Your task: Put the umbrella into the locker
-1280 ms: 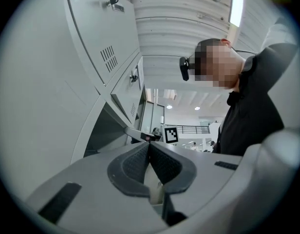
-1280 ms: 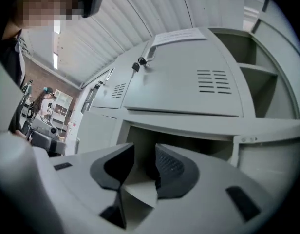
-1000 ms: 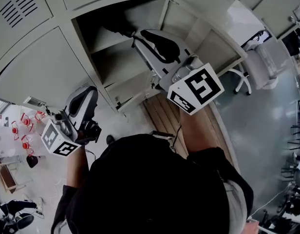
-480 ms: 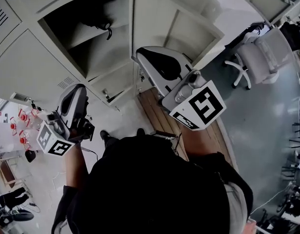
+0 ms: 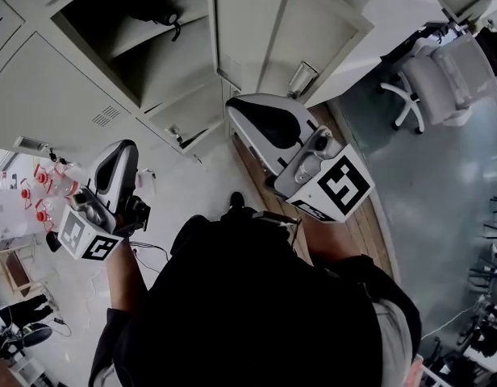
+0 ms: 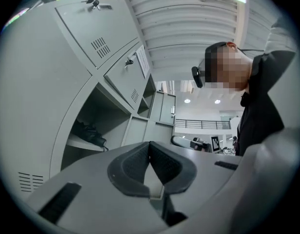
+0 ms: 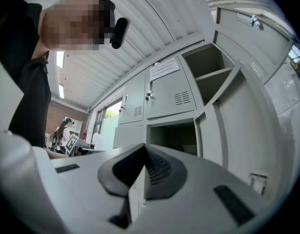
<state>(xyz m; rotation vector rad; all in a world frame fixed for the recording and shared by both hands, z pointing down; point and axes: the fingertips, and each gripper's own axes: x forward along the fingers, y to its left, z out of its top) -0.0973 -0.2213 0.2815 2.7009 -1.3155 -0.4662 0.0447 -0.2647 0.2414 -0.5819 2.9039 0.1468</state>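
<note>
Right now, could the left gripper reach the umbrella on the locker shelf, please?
Probably yes: the compartment is open, and nothing shows between the left gripper and the umbrella on its shelf. The gripper is shut, so it must open first.

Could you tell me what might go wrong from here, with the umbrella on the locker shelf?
1. The strap of the umbrella hangs over the edge of the shelf; it might catch in the locker door or drag the umbrella out.
2. That door stands open beside the right gripper, whose jaws are shut and empty; a careless swing could knock it.
</note>
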